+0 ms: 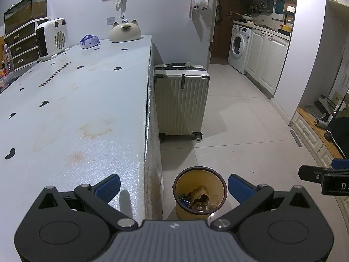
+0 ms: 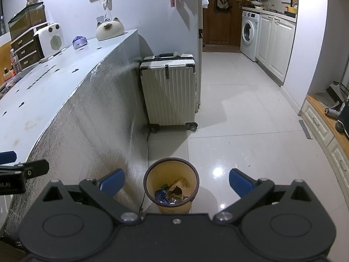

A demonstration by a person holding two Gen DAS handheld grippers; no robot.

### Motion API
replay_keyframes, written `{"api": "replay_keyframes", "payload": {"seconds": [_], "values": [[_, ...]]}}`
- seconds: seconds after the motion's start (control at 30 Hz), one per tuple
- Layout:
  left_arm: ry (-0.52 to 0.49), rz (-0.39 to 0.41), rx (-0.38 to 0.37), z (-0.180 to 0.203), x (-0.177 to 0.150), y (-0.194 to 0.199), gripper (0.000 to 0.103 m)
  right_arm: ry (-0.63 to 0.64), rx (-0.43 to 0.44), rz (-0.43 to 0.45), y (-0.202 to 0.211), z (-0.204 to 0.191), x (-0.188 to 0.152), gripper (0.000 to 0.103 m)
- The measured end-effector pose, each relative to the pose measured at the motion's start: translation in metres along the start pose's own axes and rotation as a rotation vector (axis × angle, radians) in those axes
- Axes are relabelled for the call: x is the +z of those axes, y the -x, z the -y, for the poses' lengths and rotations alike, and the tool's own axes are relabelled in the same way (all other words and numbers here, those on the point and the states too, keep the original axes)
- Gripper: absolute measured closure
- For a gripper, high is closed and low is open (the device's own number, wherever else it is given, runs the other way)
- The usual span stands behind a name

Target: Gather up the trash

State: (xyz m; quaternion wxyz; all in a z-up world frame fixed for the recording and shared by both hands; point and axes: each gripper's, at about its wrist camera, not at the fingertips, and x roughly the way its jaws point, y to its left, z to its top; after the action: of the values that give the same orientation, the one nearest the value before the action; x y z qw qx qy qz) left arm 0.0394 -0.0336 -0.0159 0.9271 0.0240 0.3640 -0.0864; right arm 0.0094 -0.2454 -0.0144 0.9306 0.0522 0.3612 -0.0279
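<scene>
Down on the floor tiles, right against the foil-covered side of the tabletop (image 1: 76, 109), sat the little yellow trash bin (image 1: 200, 193) with a dark rim. It already had stuff in it: crumpled brown paper (image 2: 180, 186), a blue wrapper (image 2: 161, 195), and something clear and shiny I couldn't make out.

My left gripper (image 1: 173, 188) was hovering over the tabletop edge with its blue fingers (image 1: 108, 186) spread wide and nothing between them. My right gripper (image 2: 176, 182) was the same deal, wide open and empty, hanging above the bin so the bin showed right in the gap.

The tabletop itself looked pretty much cleared near me, just stains and heart stickers. Further back there was a white heater (image 1: 52, 38), a cat-shaped ceramic thing (image 1: 124, 31), and a blue tissue pack (image 1: 89, 41), which I'd guess wasn't trash. A white suitcase (image 2: 169, 93) stood beyond the bin.

My guess on handling: everything in that bin looked light and crushable, so soft squeezes on a bunched-up bit of paper or wrapper would do. The bin looked like thin plastic, light, probably easy to tip, so if it needed moving I'd pinch the rim.
</scene>
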Motion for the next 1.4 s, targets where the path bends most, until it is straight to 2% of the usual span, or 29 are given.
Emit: {"api": "replay_keyframes", "payload": {"seconds": [1.4], "values": [[-0.006,-0.003,0.000,0.0015,0.0002,-0.0010,0.000,-0.001,-0.005,-0.009,-0.0033,0.0019,0.0005,0.000]]}}
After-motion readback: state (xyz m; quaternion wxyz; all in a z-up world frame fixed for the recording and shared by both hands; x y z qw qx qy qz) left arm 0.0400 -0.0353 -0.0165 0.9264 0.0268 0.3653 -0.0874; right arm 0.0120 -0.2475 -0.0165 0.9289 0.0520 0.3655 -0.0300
